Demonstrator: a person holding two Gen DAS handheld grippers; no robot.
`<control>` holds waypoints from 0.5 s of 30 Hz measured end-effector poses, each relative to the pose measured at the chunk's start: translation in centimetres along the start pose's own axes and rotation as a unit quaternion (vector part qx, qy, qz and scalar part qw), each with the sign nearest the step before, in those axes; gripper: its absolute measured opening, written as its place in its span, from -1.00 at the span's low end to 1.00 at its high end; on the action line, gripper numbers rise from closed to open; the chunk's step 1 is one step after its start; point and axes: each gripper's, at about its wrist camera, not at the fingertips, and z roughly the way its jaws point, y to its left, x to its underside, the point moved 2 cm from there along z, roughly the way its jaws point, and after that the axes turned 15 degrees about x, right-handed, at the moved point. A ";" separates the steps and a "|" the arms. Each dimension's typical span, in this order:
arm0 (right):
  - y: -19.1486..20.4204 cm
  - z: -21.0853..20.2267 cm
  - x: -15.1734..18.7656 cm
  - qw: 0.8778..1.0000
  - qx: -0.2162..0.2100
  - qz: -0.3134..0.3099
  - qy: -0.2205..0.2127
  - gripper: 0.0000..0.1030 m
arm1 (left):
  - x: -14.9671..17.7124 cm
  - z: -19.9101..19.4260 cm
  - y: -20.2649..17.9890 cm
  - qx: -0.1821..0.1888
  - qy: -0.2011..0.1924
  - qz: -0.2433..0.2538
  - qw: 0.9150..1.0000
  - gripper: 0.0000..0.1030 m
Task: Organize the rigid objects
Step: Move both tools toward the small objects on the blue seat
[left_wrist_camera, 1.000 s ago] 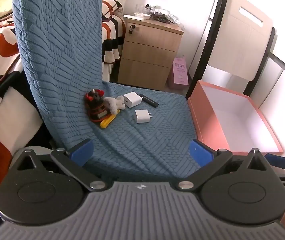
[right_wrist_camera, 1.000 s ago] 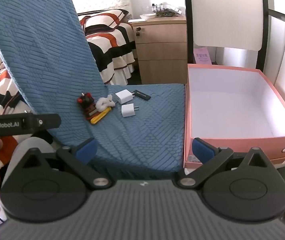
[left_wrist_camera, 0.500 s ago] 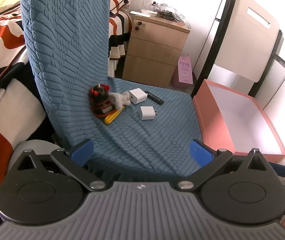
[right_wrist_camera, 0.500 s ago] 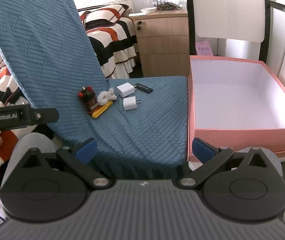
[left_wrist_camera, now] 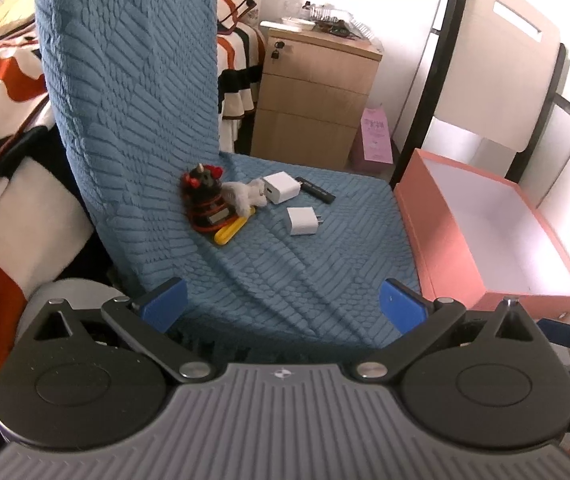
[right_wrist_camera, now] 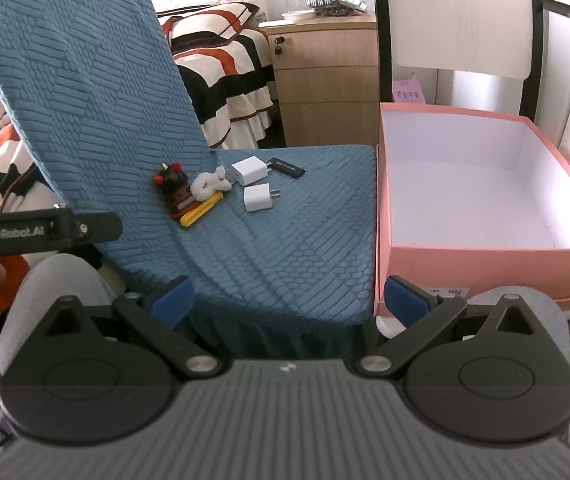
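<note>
On the blue chair seat (left_wrist_camera: 305, 264) lie a dark toy figure with red horns (left_wrist_camera: 205, 196), a white fluffy piece (left_wrist_camera: 245, 194), a yellow stick (left_wrist_camera: 231, 232), two white chargers (left_wrist_camera: 281, 187) (left_wrist_camera: 303, 221) and a black stick (left_wrist_camera: 317, 191). They also show in the right wrist view: toy (right_wrist_camera: 175, 188), chargers (right_wrist_camera: 249, 171) (right_wrist_camera: 259, 199). An open pink box (right_wrist_camera: 485, 200) stands right of the seat. My left gripper (left_wrist_camera: 283, 306) and right gripper (right_wrist_camera: 289, 300) are open and empty, near the seat's front edge.
A wooden nightstand (left_wrist_camera: 313, 92) stands behind the chair, a striped bed (left_wrist_camera: 1, 92) to the left. A white chair back (right_wrist_camera: 461, 16) rises behind the box. The left gripper's handle (right_wrist_camera: 41, 230) shows at left in the right wrist view.
Both grippers have drifted slightly left and back, so the objects and the box sit a little further right in each view. Nothing was grasped.
</note>
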 end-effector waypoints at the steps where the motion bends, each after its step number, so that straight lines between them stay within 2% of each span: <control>1: -0.1 0.1 0.1 1.000 0.001 -0.001 0.001 1.00 | 0.1 0.2 0.2 -0.001 0.001 -0.004 1.000 1.00; 15: 0.3 1.5 0.6 0.999 -0.037 -0.015 0.003 1.00 | 0.1 0.2 1.8 -0.038 -0.009 -0.025 0.999 1.00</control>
